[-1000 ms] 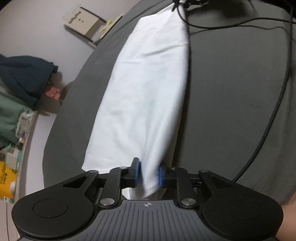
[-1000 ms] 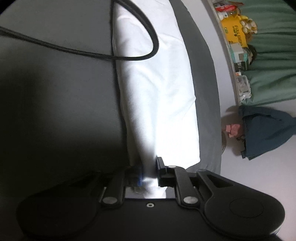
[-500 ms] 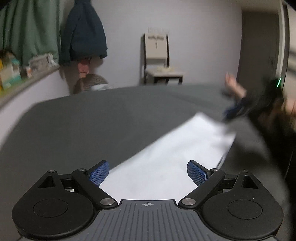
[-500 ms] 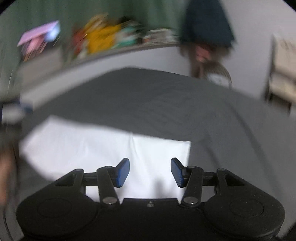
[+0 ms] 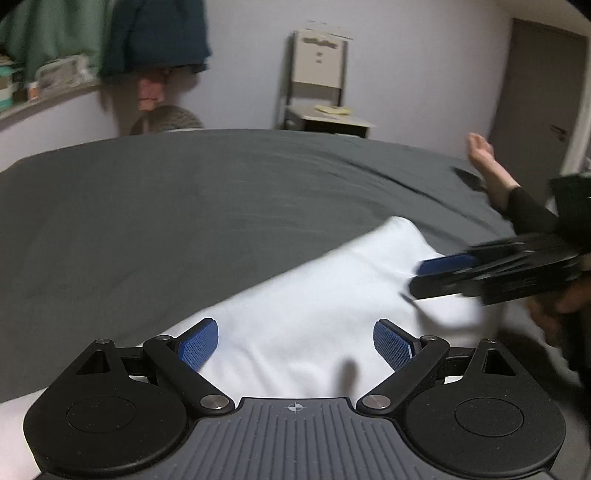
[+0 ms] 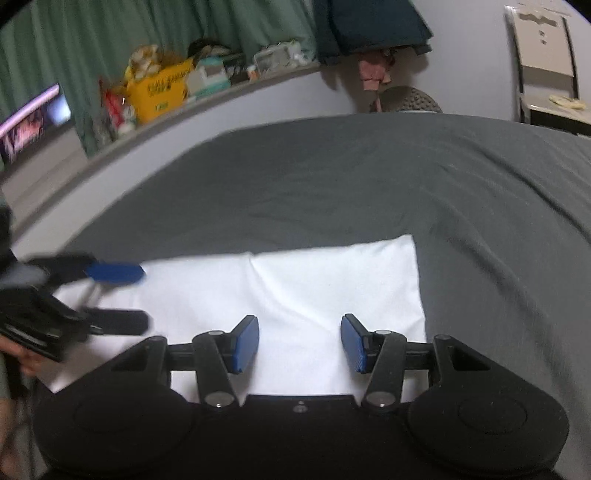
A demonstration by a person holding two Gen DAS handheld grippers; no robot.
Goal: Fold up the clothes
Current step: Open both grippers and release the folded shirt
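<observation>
A white garment (image 6: pixel 295 288) lies folded into a long flat rectangle on the dark grey bed (image 6: pixel 369 177). In the left wrist view the same white garment (image 5: pixel 314 314) runs from the near left to the right. My left gripper (image 5: pixel 295 343) hovers over its near end, jaws wide open and empty. My right gripper (image 6: pixel 299 343) hangs over the other end with its jaws opening, the cloth below them and nothing pressed between the pads. Each view catches the other tool side-on: the right gripper (image 5: pixel 439 275) and the left gripper (image 6: pixel 122 297).
A person's bare foot (image 5: pixel 484 162) rests on the bed at the far right. Behind the bed a ledge (image 6: pixel 221 88) holds a yellow box (image 6: pixel 162 92) and clutter, with a green curtain (image 6: pixel 110 40), a hanging dark jacket (image 5: pixel 155 33), a chair (image 5: pixel 321 92) and a door (image 5: pixel 535 92).
Both grippers were shut on the garment's ends with the wrists rolled sideways. They have let go, rolled level and pulled back, and the garment now lies flat on the bed.
</observation>
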